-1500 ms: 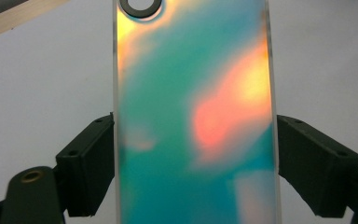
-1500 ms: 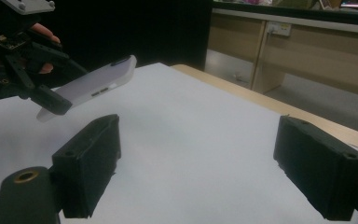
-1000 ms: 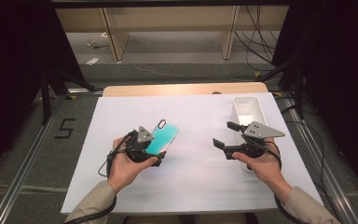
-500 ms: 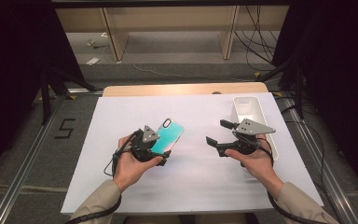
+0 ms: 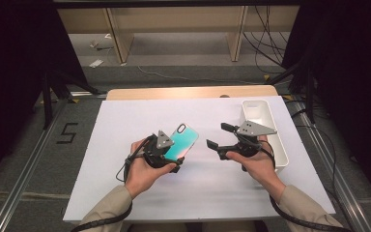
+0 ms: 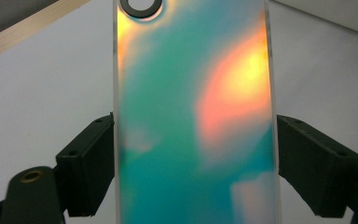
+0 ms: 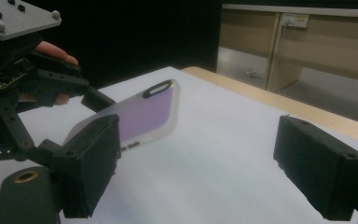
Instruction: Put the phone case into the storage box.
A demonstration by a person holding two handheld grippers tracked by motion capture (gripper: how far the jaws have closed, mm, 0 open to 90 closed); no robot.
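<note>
In the high view we see the left hand [image 5: 142, 171] coming in from the bottom with a beige sleeve, the palm turned up a little and the fingers wrapped around the body of the left claw [image 5: 174, 154], which points forward and to the right. This claw holds a phone case [image 5: 182, 141] by its two long edges; in the left gripper view the black jaws press on both sides of the case [image 6: 196, 121], so the claw is closed on a wide thing and stands rather wide. The case is shiny, with green, orange and yellow reflections, and its camera hole [image 6: 141, 5] is at the far end. It is lifted above the white surface [image 5: 125, 121], tilted, near the middle of it. The right hand [image 5: 256, 164] holds the right claw [image 5: 217, 135] almost level, pointing to the left toward the case but apart from it; in the right gripper view its jaws stand wide open with nothing between them, and the case [image 7: 144, 116] looks purple there. Just beside the right hand a white tray [image 5: 258, 108] stands at the right edge of the surface. On the floor to the left, a black figure "5" [image 5: 67, 133] is the only writing we can read.
</note>
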